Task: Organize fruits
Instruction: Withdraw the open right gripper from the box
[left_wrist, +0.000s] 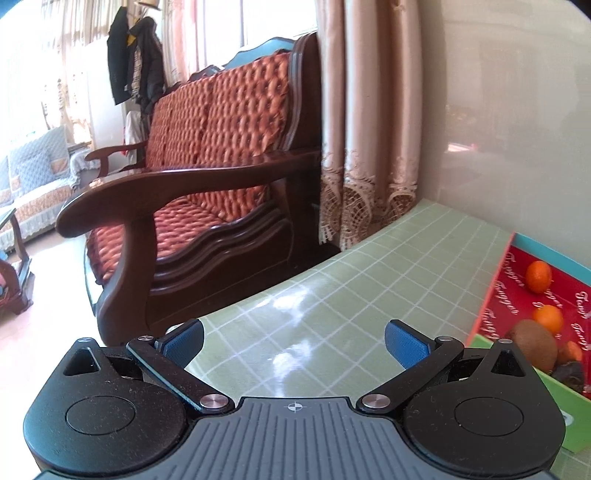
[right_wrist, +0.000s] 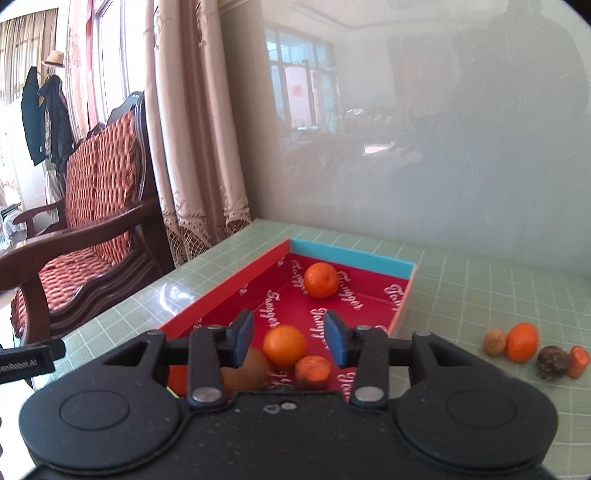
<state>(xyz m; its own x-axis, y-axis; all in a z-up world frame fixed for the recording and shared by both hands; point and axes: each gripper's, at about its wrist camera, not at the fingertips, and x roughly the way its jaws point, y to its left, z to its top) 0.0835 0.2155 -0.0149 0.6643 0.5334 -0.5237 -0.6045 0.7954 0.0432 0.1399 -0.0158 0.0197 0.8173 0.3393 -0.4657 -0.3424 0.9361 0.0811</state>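
A green checked table (right_wrist: 480, 280) stands against a pale glossy wall, with a wooden sofa (left_wrist: 207, 192) carrying orange-red cushions to its left and beige curtains (left_wrist: 369, 122) in the corner.

On the table lies a shallow red box (right_wrist: 229, 291) with white script printed inside and a blue far wall. The right gripper (right_wrist: 290, 338) hangs just above the near end of this box, pointing forward along its length, with its blue-padded fingers (right_wrist: 243, 334) parted and nothing between them. Seen between those fingers, down in the box, sits an orange (right_wrist: 284, 346). Just nearer lie a carrot piece (right_wrist: 313, 371) and, to the left, a brown kiwi (right_wrist: 245, 371), partly hidden by the gripper body. A second orange (right_wrist: 321, 280) rests near the far end of the box.

The left gripper (left_wrist: 293, 341) hovers over bare tabletop to the left of the box, level and facing the sofa, its fingers spread wide and holding nothing.

To the right of the box, on the table, a small group lies close together: a tangerine (right_wrist: 521, 341), a walnut-like brown fruit (right_wrist: 494, 342) touching its left side, a dark rough round fruit (right_wrist: 553, 362), and a small carrot stub (right_wrist: 578, 361).
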